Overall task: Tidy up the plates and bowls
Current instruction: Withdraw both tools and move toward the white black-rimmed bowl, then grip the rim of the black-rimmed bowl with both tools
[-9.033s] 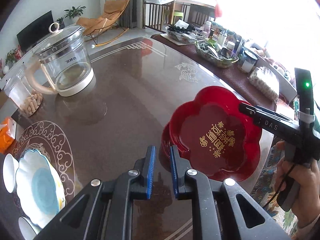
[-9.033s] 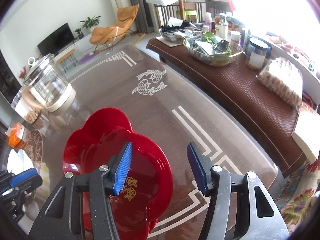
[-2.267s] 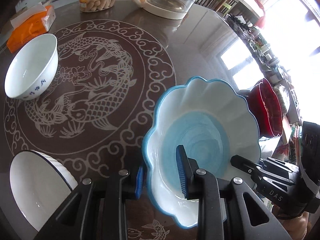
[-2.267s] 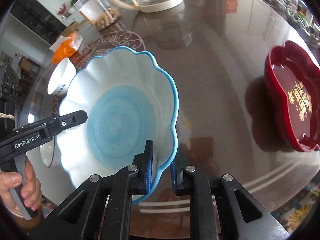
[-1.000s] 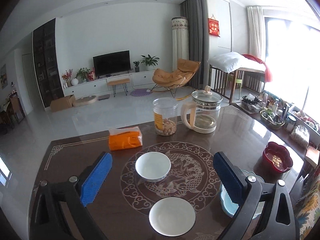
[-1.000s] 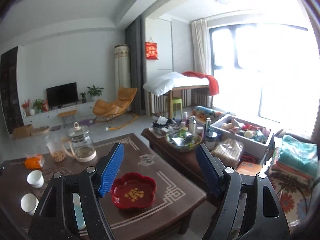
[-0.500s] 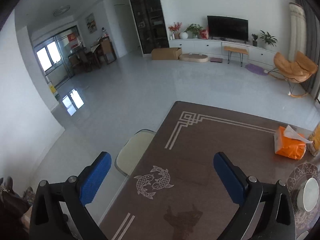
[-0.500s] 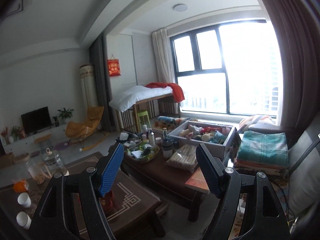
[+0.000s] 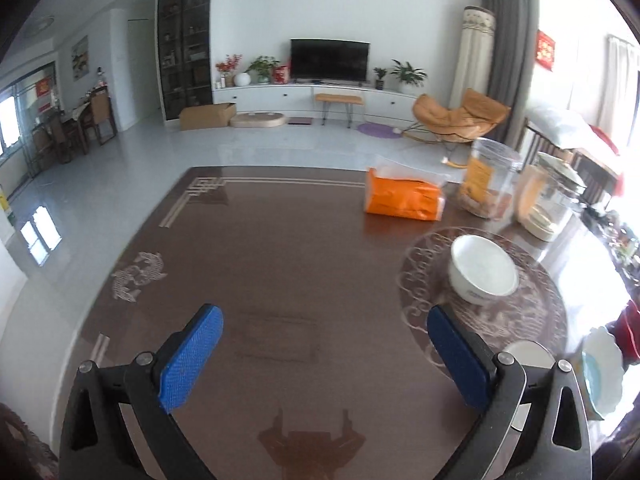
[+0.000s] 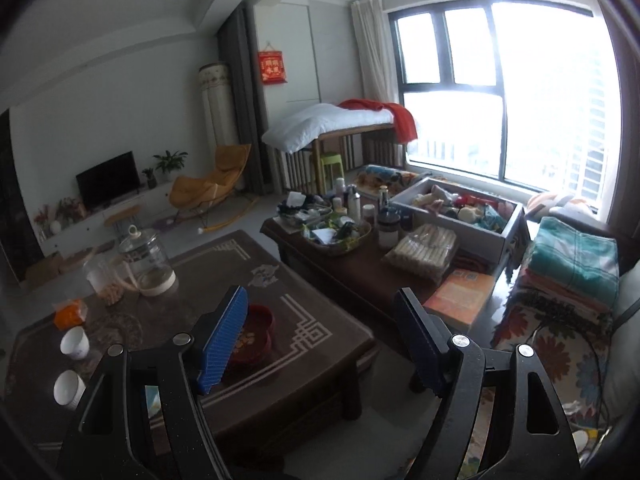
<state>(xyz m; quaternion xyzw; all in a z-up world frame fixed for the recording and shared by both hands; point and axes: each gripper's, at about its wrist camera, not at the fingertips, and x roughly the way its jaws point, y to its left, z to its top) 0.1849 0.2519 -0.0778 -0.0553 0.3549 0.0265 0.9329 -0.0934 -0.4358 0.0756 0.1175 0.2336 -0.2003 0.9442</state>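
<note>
Left tool (image 9: 324,354) swung back over dark brown surface (image 9: 280,264), pads apart, empty, right tool (image 10: 324,340) apart, empty, round white ceramic bowl (image 9: 483,270) on surface, scalloped blue-and-white plate (image 9: 602,372) at edge, red lacquer flower-shaped dish (image 10: 256,334) beyond.

Glossy dark wood table (image 9: 280,248), glazed white ceramic bowl (image 9: 483,274), clear glass kettle (image 9: 554,196), shiny red lacquered plate (image 10: 256,334)

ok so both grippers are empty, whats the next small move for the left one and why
Probably swing the left gripper toward the white bowl on the table's round motif. Its jaws stand wide open with only bare table between them, and that bowl sits apart from the blue-and-white dish and the red plate.
</note>
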